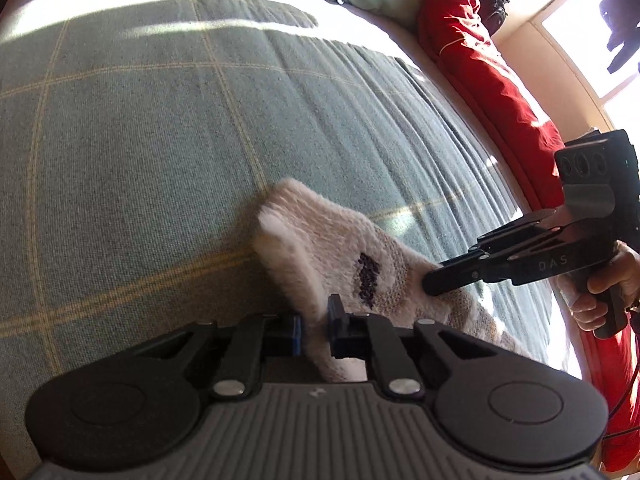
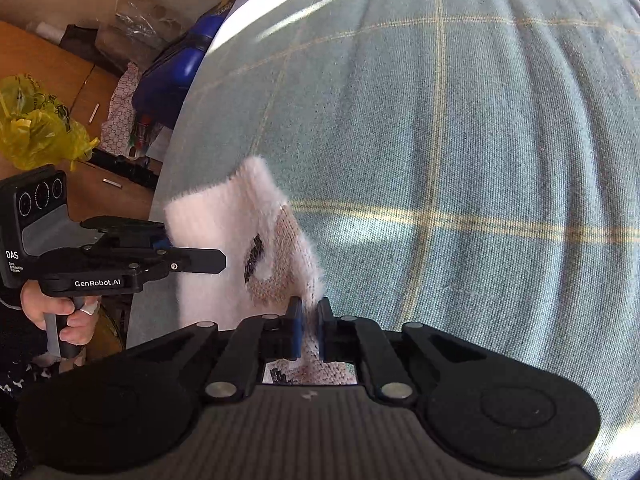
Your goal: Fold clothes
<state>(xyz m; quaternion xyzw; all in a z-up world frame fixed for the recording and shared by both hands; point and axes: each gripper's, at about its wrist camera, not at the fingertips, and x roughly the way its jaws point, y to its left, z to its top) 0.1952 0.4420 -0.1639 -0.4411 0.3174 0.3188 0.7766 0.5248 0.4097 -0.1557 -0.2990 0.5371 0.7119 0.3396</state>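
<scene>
Now both grippers, left (image 1: 314, 326) and right (image 2: 310, 328), pinch the sock (image 1: 320, 256) in their jaws above the bed (image 1: 140, 140). Fold step: bring ends together next.

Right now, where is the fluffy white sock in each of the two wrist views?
Left wrist view: the fluffy white sock is lower centre, pinched by the left gripper.
Right wrist view: the sock is left of centre, pinched by the right gripper.
Shared landmark: the green checked blanket beneath it.
</scene>
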